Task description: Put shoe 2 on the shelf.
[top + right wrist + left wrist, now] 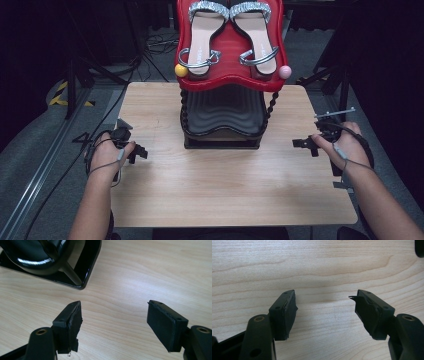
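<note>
Pale wood grain covers the table (230, 185), and most of its near half lies bare between the two hands. A two-tier shoe rack stands at the far middle: its black base (222, 142) sits on the wood, a black ribbed lower shelf (224, 112) rests above it, and a red upper shelf (230, 75) overhangs toward the near side. A pair of sandals (230, 35) with glittery silver straps lies side by side on the red shelf, heels toward the near edge. A yellow knob (181, 70) marks the shelf's left corner and a pink knob (285, 71) its right corner.

Near the left edge, level with the rack's base, the left hand (107, 155) holds the left gripper (141, 152) low over the table, pointing right. In the left gripper view its jaws stand wide apart with nothing between them, only bare wood beneath (322, 302). A stretch of open table separates it from the rack.

By the table's right edge, the right hand (345, 145) holds the right gripper (300, 143), pointing left toward the rack. Its jaws are also spread with nothing held (113, 315); in the right gripper view a glossy black corner of the rack's base (85, 277) lies just beyond the jaw on the left, apart from it. Both grippers are well away from the sandals above.
</note>
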Motion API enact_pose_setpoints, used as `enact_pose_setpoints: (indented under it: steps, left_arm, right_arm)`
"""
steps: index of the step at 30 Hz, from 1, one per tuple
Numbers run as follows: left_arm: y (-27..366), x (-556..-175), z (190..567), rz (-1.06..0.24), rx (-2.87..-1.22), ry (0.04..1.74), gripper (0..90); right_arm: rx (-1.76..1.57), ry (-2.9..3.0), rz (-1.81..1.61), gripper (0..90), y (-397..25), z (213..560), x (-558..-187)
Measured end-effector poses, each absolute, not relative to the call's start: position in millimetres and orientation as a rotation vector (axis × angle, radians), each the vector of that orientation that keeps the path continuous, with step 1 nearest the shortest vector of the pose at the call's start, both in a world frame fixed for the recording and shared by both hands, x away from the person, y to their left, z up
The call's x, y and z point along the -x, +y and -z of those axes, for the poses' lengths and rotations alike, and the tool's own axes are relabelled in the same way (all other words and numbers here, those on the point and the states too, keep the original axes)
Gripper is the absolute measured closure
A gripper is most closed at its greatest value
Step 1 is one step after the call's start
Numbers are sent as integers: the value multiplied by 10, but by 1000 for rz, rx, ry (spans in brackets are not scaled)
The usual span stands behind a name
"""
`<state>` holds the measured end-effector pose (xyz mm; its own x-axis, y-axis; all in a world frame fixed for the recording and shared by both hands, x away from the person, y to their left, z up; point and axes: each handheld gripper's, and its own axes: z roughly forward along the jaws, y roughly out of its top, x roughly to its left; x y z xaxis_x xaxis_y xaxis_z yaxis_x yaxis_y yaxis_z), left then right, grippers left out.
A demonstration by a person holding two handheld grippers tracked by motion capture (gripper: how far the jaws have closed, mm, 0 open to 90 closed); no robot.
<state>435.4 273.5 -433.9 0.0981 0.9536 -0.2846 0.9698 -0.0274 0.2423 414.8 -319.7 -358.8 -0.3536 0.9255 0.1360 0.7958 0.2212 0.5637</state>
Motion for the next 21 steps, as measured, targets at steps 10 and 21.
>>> enact_pose_setpoints:
  steps: [10,21]
  left_arm:
    - [2753,-4303,4325,48,-2014,1872,341]
    - [2714,-4331,4290,-30,-2023,1783,331]
  right_arm:
    - [-1602,2311,-832,269,-3163,4163,-4140]
    - [-1557,2187,-947,274,-3220,4506,-4079]
